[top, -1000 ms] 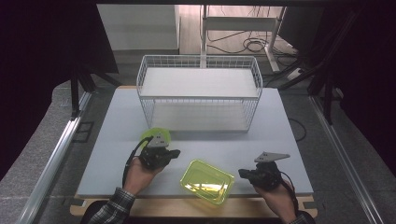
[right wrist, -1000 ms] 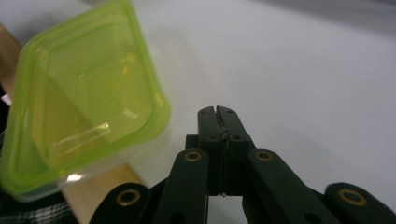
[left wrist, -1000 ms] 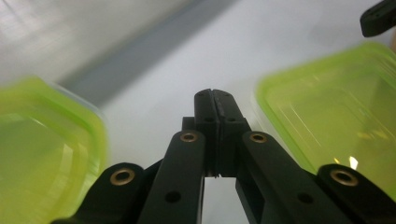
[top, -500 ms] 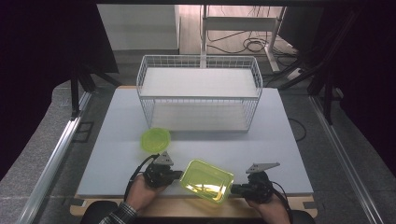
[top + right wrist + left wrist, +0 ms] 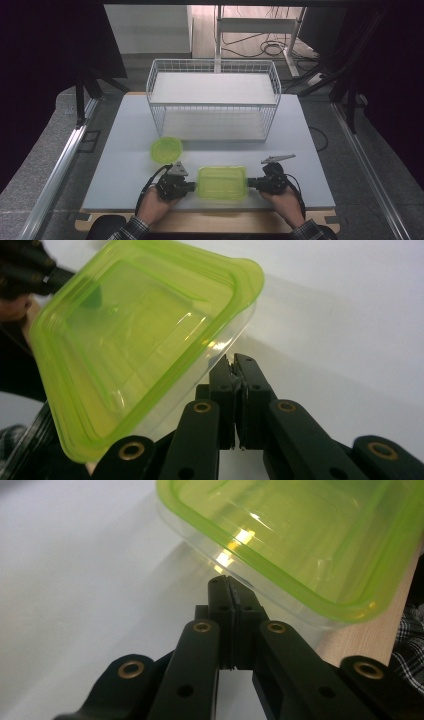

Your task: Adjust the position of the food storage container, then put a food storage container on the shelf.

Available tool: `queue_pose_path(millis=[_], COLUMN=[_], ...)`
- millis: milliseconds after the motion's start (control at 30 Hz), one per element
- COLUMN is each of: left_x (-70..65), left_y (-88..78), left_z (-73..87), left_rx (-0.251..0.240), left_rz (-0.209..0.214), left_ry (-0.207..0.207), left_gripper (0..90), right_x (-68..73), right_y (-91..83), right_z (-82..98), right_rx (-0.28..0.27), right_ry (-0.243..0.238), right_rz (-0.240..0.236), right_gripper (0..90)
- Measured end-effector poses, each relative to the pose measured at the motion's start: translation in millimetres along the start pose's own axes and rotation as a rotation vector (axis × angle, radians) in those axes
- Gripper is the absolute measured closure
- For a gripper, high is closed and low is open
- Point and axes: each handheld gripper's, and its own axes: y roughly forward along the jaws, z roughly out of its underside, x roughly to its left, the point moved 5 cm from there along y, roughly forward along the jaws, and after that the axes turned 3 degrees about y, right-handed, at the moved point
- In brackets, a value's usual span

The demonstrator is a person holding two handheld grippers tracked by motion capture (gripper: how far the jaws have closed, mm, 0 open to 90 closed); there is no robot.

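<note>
Both grippers sit at the near edge of the worktop [image 5: 125, 130], one at each short end of a rectangular container [image 5: 222, 183] with a lime-green lid. In the high view the left gripper [image 5: 190, 186] lies at the container's nine o'clock, its tip against the left end; the right gripper [image 5: 251, 183] lies at three o'clock, its tip against the right end. Each is carried in a hand that enters from six o'clock, with plaid cuffs at the frame's bottom edge.

Seen from the left gripper view, the left gripper's [image 5: 231, 594] jaws are clenched flat together with nothing between them, and their tip meets the clear wall of the container [image 5: 300, 535] just under the green rim. The right gripper view gives the same picture: the right gripper's [image 5: 233, 362] jaws are pressed together, bare of any load, and their tip touches the clear side of the container [image 5: 135, 345] below the lid's edge. So the container is pinned between two closed tips rather than grasped by either.

A round green lid [image 5: 166, 149] lies flat on the worktop at about ten o'clock from the container, apart from it. A white wire basket [image 5: 212, 100] stands at twelve o'clock, towards the far side of the worktop.
</note>
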Motion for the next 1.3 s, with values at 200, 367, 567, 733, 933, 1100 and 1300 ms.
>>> queue_pose_path(millis=[200, 367, 567, 733, 933, 1100, 1300], left_x=[0.2, 0.0, 8.7, 11.4, 9.2, 8.8, 9.9], left_y=[0.2, 1.2, -12.8, -19.5, -21.0, -22.8, -24.9], left_z=[-0.7, 0.5, 5.2, 9.2, 18.6, 22.0, 24.3], left_rx=[-0.007, 0.001, -0.036, -0.051, -0.030, -0.040, -0.053], left_rz=[-0.008, -0.013, -0.131, -0.174, -0.180, -0.180, -0.193], left_ry=[-0.008, 0.003, 0.025, 0.028, 0.039, 0.053, 0.072], left_gripper=[89.8, 87.1, 59.4, 31.0, 10.2, 3.8, 3.0], right_x=[-8.3, -13.4, -17.7, -14.7, -15.3, -16.3, -16.8], right_y=[12.9, 20.8, 7.8, -5.2, -12.2, -17.9, -19.4], right_z=[-21.6, -27.8, -22.0, -14.5, -15.8, -18.3, -18.1], right_rx=[0.003, 0.004, -0.020, -0.049, -0.099, -0.139, -0.181], right_ry=[-0.029, -0.094, -0.111, -0.166, -0.158, -0.152, -0.120], right_rz=[0.017, 0.069, 0.106, 0.144, 0.154, 0.149, 0.093], right_gripper=[86.4, 84.4, 74.9, 57.7, 40.5, 29.8, 14.7])
